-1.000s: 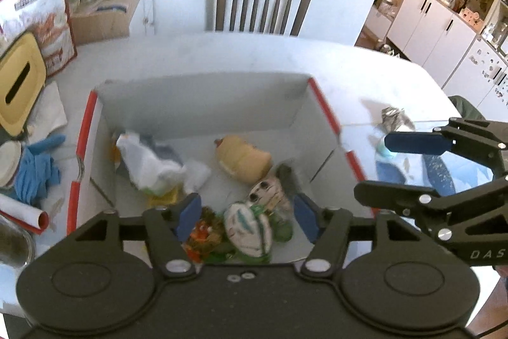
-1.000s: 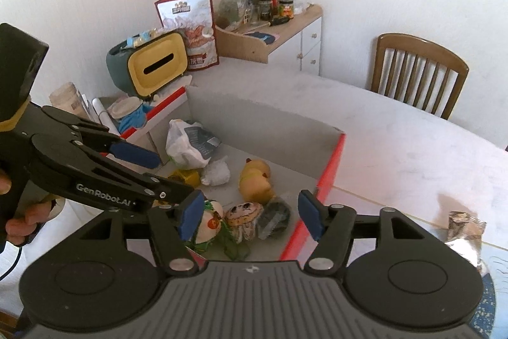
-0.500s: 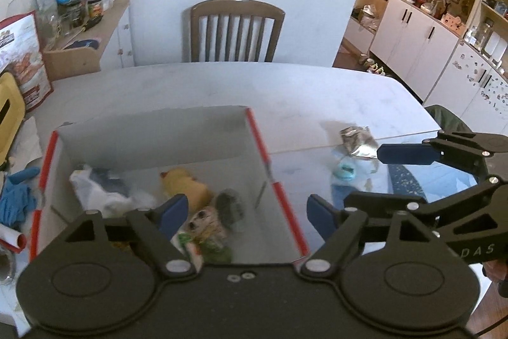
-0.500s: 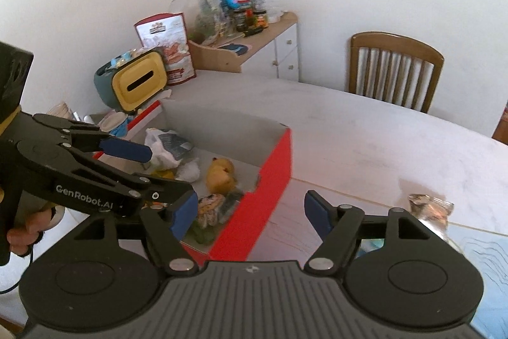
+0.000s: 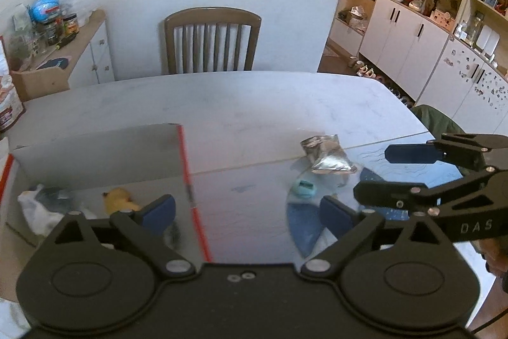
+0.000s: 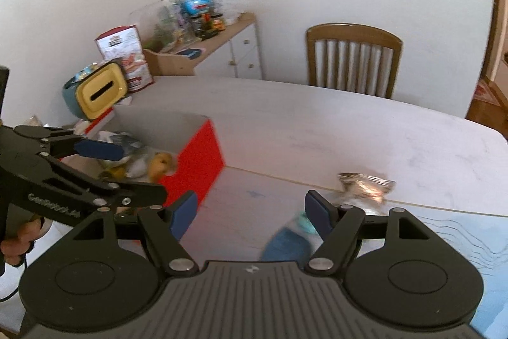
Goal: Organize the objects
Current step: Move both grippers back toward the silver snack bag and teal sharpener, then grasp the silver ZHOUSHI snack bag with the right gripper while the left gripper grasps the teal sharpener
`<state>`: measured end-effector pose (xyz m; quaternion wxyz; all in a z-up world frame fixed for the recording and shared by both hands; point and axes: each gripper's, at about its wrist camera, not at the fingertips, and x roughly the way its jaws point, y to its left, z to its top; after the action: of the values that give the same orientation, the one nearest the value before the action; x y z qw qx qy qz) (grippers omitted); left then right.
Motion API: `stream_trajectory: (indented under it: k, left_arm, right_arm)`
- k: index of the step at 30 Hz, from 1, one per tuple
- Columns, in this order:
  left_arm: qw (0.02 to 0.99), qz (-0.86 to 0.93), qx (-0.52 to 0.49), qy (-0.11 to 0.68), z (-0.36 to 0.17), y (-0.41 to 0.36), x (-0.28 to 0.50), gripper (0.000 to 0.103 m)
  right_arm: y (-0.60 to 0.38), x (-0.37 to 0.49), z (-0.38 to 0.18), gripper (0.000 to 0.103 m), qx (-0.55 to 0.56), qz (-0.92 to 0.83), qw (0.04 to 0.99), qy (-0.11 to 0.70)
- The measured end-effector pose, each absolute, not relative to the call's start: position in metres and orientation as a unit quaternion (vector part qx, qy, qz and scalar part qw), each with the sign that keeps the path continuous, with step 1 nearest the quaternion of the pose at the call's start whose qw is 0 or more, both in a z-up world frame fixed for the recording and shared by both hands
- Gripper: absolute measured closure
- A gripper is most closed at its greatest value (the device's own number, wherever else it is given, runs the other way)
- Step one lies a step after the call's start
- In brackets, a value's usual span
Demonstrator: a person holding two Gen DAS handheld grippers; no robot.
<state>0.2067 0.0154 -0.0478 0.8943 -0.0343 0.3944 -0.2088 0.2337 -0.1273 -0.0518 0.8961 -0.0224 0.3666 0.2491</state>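
The red-sided box (image 6: 193,148) stands on the white counter (image 5: 254,104), its top uncovered; inside lie a yellow plush toy (image 5: 119,200), a white crumpled bag (image 5: 35,208) and other small things too blurred to name. To the right of the box, apart from it, a crinkled silver packet (image 5: 327,156) lies on the counter, and just nearer than the packet a small teal object (image 5: 303,188) rests at the edge of a blue mat (image 5: 304,224). The left gripper (image 5: 247,210) hangs above the box's right wall, its jaws wide apart and holding nothing. The right gripper (image 6: 249,208) hangs to the right of the box, near the teal object, jaws likewise spread and empty. Beyond the box, at the counter's far side, stands a wooden chair (image 5: 211,40). A yellow-lidded container (image 6: 95,89) sits behind the box.
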Motion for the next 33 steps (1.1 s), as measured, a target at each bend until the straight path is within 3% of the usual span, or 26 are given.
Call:
stream_trajectory:
  k: [15, 25, 33]
  left_arm:
    - [0.89, -0.221, -0.012, 0.4, -0.068, -0.066, 0.226, 0.001]
    - [0.884, -0.216, 0.001, 0.415, -0.108, -0.1, 0.248, 0.001]
    - [0.879, -0.221, 0.01, 0.422, -0.134, -0.114, 0.267, 0.001]
  right_arm:
    - [-0.211, 0.288, -0.065, 0.026, -0.007, 0.192, 0.904, 0.381]
    - [-0.21, 0.343, -0.101, 0.017, 0.015, 0.181, 0.888, 0.423]
    - [-0.202, 0.386, -0.145, 0.017, 0.034, 0.155, 0.868, 0.471]
